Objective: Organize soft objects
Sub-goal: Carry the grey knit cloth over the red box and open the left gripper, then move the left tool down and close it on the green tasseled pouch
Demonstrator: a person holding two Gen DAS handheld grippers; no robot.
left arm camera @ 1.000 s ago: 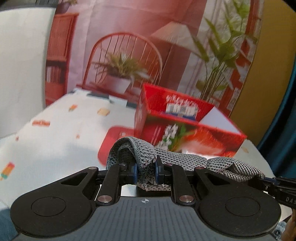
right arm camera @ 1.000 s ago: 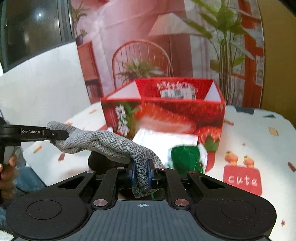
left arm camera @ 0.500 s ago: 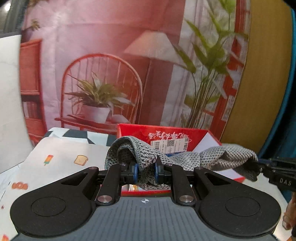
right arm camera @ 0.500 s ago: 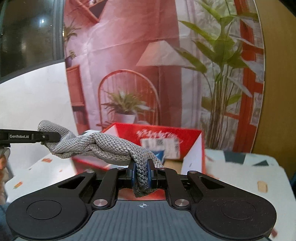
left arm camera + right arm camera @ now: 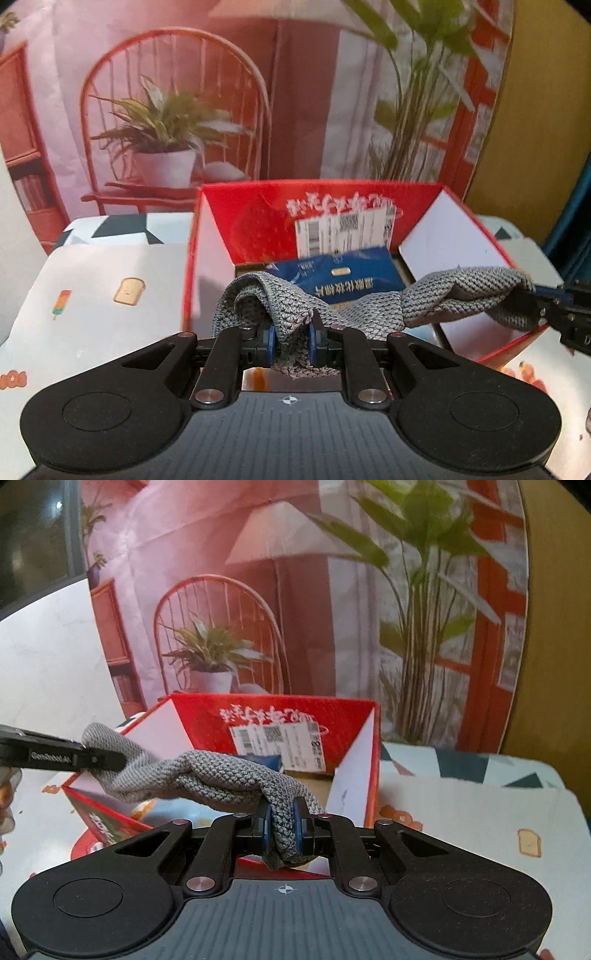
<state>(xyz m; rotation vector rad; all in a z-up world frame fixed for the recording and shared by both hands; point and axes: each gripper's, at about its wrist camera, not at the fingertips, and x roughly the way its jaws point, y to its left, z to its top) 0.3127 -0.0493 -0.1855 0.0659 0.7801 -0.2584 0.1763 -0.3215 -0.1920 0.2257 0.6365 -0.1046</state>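
While both grippers hold it up, a grey knitted cloth (image 5: 354,306) hangs twisted in the air over the open top of a red box (image 5: 258,218). The left gripper (image 5: 290,341) is clenched on one end of the cloth, its blue pads pressing a bunched fold between them, with a loop of knit rising just beyond the fingers. From there the cloth runs rightward to the right gripper (image 5: 546,306), which comes in from the right edge of that view and bites the other end. In the right wrist view the right gripper (image 5: 283,829) is clamped on a thick wad of the cloth (image 5: 221,779), a short tail hanging below the pads, and the left gripper (image 5: 107,758) enters from the left edge, pinching the far end. A bit of a hand (image 5: 7,797) shows at that left edge.

Inside the box (image 5: 280,709) a white shipping label is stuck on the far wall and a blue packet (image 5: 343,277) lies below it, directly under the cloth. The box stands on a table (image 5: 103,280) covered with a pale sheet printed with small pictures such as toast and an ice lolly. Behind the table hangs a backdrop (image 5: 184,92) printed with a red chair, a potted plant and a lamp.
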